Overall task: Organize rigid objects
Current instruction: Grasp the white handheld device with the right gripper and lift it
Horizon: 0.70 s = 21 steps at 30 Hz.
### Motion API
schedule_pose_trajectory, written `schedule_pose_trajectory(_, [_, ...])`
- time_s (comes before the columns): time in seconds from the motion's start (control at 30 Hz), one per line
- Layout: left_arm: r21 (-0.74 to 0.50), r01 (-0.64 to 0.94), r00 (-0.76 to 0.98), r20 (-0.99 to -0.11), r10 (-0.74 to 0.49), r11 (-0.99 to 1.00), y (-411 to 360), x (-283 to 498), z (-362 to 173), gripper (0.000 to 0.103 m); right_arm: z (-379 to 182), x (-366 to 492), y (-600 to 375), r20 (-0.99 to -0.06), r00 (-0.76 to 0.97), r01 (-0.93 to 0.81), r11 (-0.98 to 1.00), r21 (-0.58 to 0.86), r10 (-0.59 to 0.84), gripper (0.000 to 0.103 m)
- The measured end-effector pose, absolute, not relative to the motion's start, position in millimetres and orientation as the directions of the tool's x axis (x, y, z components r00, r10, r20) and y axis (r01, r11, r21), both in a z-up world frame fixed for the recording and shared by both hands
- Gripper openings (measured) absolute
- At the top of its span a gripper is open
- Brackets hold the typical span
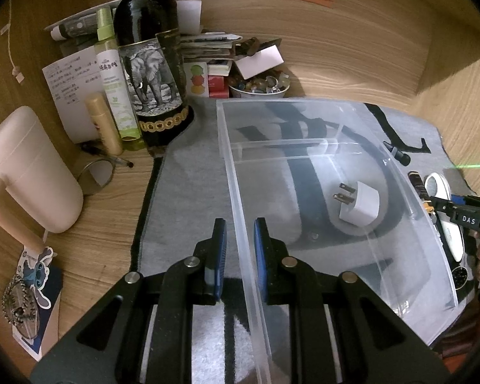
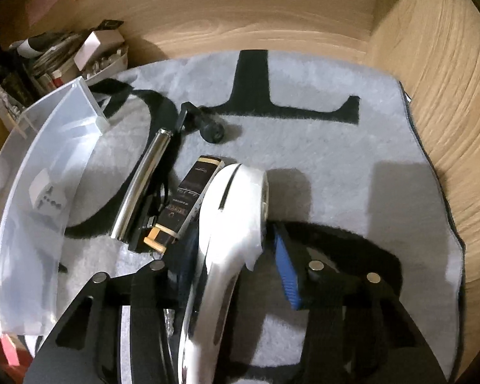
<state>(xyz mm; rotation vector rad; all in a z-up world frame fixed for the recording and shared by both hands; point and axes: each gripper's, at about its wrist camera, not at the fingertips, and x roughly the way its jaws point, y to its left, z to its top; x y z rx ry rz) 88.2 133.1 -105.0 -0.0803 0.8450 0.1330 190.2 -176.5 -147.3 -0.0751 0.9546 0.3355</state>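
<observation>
Your left gripper [image 1: 238, 249] straddles the clear bin [image 1: 400, 172] wall, jaws apart; plug adapter [image 1: 360, 204] sits inside, frame centre-right. Right gripper [image 2: 233, 256], jaws open, brackets the white shower head [image 2: 232, 211] unclamped at lower centre. Its glossy curve may slip sideways if you close off-centre.

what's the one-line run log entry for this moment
left gripper: open, straddling clear plastic bin wall | right gripper: open around white glossy handheld device | white plug adapter: in bin
</observation>
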Motion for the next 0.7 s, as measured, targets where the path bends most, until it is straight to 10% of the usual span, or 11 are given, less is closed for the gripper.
schedule_pose_trajectory(0.7, [-0.010, -0.143, 0.672, -0.735, 0.090, 0.990, 128.7, 81.3, -98.3, 0.018, -85.2, 166.4, -187.3, -0.643, 0.711, -0.294, 0.951, 0.093, 0.283, 0.036])
